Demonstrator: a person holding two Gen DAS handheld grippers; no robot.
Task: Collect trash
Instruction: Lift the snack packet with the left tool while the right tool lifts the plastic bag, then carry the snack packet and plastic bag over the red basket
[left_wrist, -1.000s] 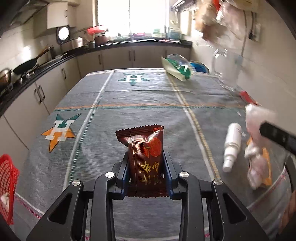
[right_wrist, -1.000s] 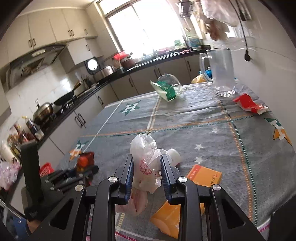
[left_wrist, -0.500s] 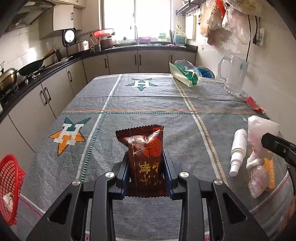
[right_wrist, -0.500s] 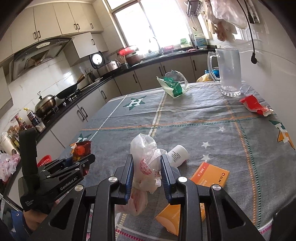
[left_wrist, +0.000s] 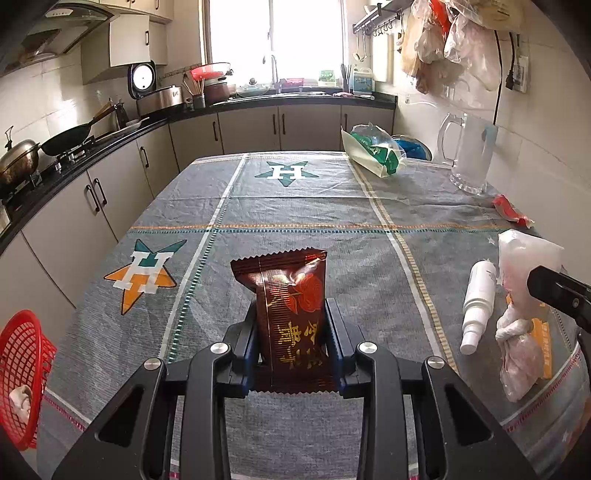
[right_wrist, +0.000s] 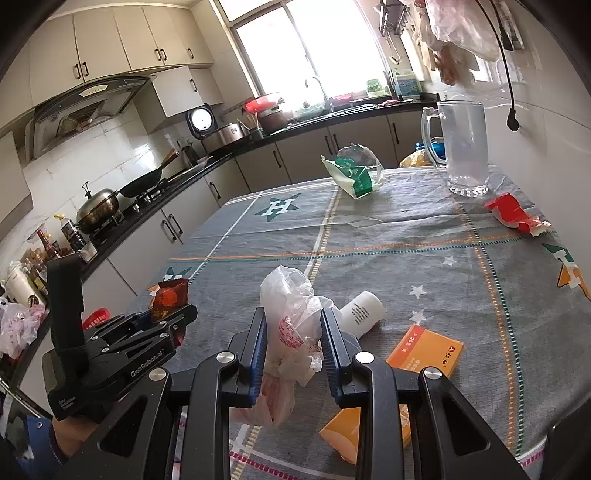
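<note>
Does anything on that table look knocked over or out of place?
Yes. A white bottle lies on its side beside an orange box, and a crumpled red wrapper sits loose near the glass mug. It all looks like scattered litter.

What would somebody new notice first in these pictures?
The left tongs clamp a brown snack packet upright above the starred tablecloth. The right tongs grip a crumpled white bag, with a white bottle and orange box lying beside it.
</note>
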